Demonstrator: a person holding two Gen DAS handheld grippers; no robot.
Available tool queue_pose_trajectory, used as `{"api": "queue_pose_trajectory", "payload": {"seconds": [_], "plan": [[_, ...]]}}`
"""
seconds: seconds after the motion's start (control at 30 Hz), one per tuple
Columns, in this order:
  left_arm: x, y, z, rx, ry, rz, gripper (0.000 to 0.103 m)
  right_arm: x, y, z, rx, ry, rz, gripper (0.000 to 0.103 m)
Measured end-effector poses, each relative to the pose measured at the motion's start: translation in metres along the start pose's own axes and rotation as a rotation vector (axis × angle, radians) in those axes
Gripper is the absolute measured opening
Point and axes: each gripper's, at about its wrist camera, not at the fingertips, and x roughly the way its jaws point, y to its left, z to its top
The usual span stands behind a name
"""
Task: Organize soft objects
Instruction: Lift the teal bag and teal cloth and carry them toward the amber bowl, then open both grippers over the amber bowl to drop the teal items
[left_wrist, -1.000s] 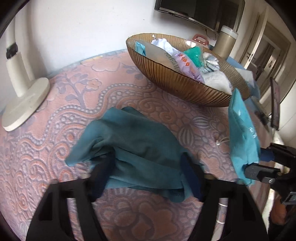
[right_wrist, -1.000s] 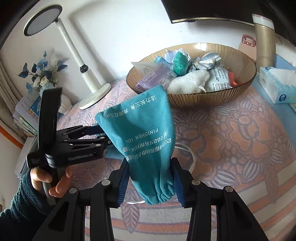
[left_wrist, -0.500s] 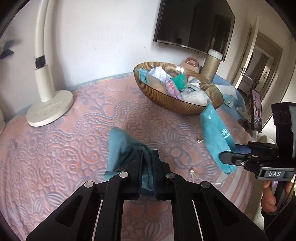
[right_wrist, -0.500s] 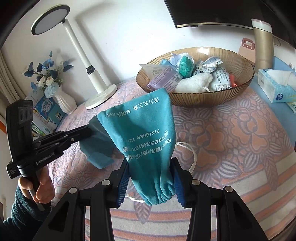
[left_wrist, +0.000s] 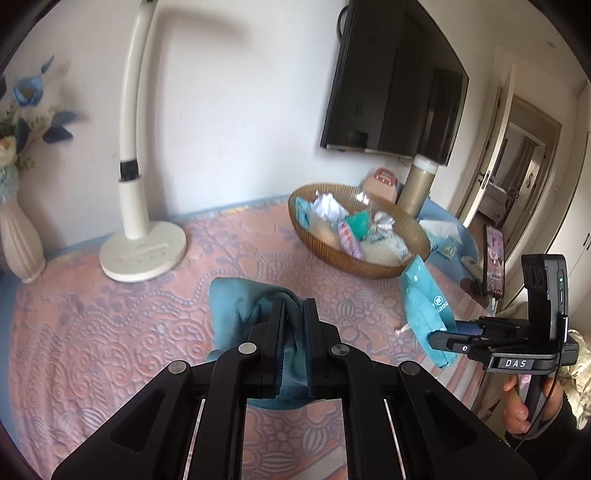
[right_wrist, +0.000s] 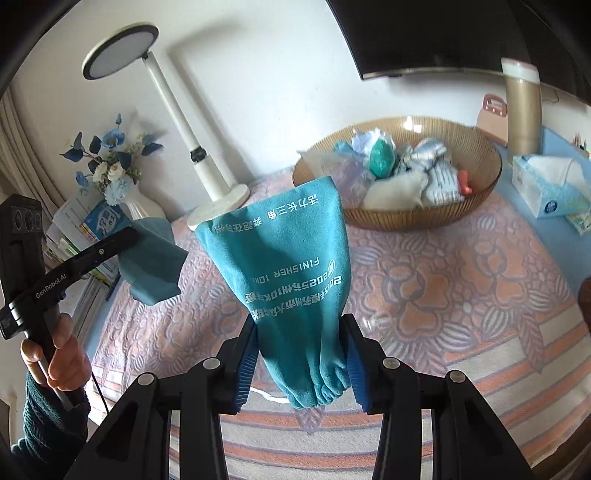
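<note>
My left gripper (left_wrist: 294, 314) is shut on a dark teal cloth (left_wrist: 243, 302) and holds it lifted above the pink patterned tablecloth (left_wrist: 110, 350); the cloth also hangs from it in the right wrist view (right_wrist: 153, 258). My right gripper (right_wrist: 301, 354) is shut on the gathered neck of a bright teal drawstring pouch (right_wrist: 291, 266) with white print, held upright; it also shows in the left wrist view (left_wrist: 424, 306). A brown ribbed bowl (left_wrist: 354, 258) holding several soft packets stands at the back of the table, also in the right wrist view (right_wrist: 424, 214).
A white desk lamp (left_wrist: 142, 254) stands left of the bowl. A vase of blue flowers (right_wrist: 110, 173) and stacked books are at the far left. A gold tumbler (right_wrist: 522, 110) and tissue box (right_wrist: 550, 188) stand right of the bowl. A TV hangs on the wall.
My left gripper closed on the dark teal cloth and lifted it off the table. My right gripper kept hold of the pouch and rose slightly.
</note>
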Motion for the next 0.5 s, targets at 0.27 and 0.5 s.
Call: {"api": "queue_pose_trajectory", "payload": {"seconds": [0.27,0.5], "plan": [[-0.003,-0.036,0.058,0.078,-0.095,-0.039,0.006,-0.060,0.016,0.072,-0.052,-0.194,-0.074,0.042],[0.054,-0.071,0.125,0.099,-0.132,-0.100,0.006,-0.058,-0.004,0.150,-0.023,-0.272,-0.178,0.042]]}}
